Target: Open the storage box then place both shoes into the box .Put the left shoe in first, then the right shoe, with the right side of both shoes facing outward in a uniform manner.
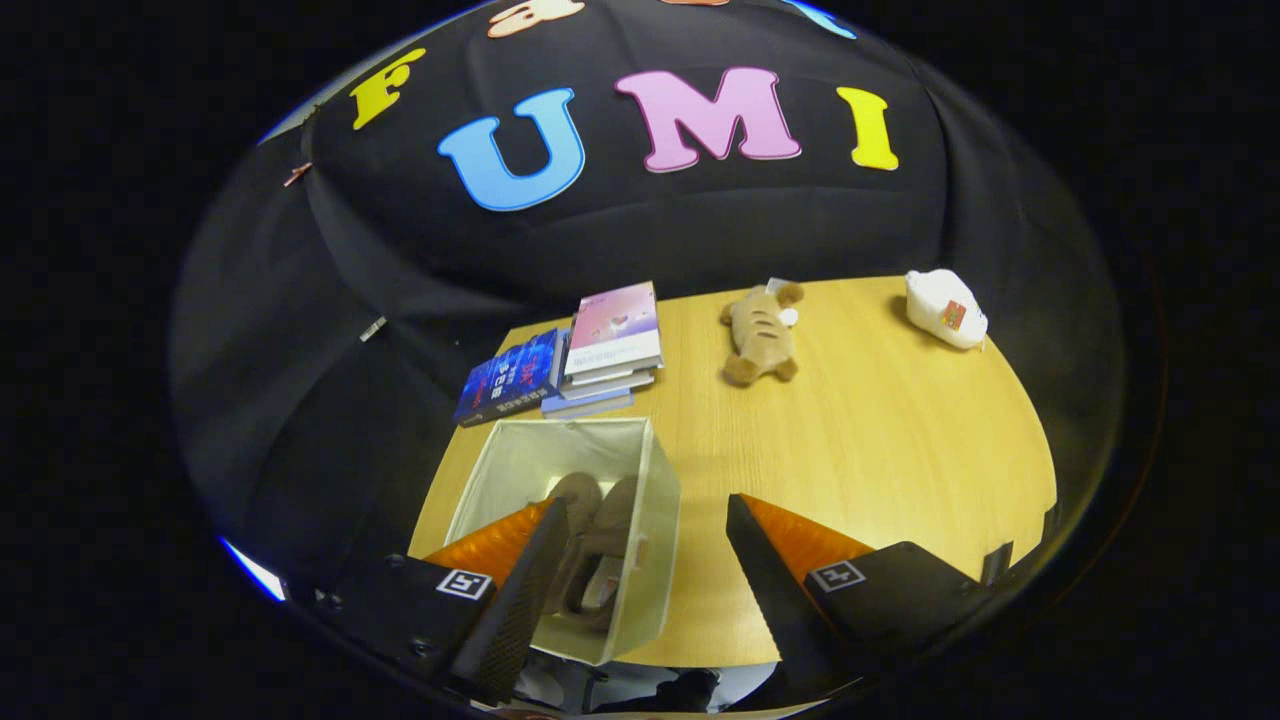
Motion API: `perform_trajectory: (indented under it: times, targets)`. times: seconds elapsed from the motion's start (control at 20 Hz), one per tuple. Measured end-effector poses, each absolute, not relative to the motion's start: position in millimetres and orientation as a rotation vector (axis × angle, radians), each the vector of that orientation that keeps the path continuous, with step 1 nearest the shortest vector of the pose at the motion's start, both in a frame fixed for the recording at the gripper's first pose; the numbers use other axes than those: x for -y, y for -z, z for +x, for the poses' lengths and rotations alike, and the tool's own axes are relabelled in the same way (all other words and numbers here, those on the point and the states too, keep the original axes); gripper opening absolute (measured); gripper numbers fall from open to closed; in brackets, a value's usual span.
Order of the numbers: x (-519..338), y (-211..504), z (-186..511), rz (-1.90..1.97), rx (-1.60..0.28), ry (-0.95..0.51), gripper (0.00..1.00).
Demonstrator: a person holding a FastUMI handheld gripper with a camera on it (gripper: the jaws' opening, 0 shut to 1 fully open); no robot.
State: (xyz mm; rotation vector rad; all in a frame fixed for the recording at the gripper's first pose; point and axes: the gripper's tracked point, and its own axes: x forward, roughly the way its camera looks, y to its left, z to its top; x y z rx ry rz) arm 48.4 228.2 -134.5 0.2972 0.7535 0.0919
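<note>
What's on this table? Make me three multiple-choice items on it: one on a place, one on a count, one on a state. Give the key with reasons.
1. Where do the shoes lie?
A. Inside the storage box
B. On the stack of books
C. Beside the plush toy

2. How many shoes are in the box?
A. None
B. One
C. Two

3. How do the tongs stand?
A. Shut on a shoe
B. Open, holding nothing
C. Shut on the box wall

Key:
1 A: both brownish shoes sit within the pale box walls, just ahead of the left finger.
2 C: two rounded shoe shapes lie side by side in the box.
3 B: the fingers stand wide apart, with the box's near wall and bare table between them, pressing on nothing.
</note>
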Motion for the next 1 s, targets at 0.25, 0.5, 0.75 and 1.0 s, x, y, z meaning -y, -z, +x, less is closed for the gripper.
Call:
perform_trajectory:
  times: [0.25,0.5,0.75,1.0]
  targets:
    - [-151.0,94.5,55.9,0.172,-0.575,-0.086,0.98]
    - [-82.0,60.1,55.2,0.121,-0.400,-0.071,0.99]
    - [-13.9,47.4,38.6,0.012,-0.286,-0.043,0.98]
    - [30.8,58.1,37.5,-0.001,-0.264,-0.001,0.98]
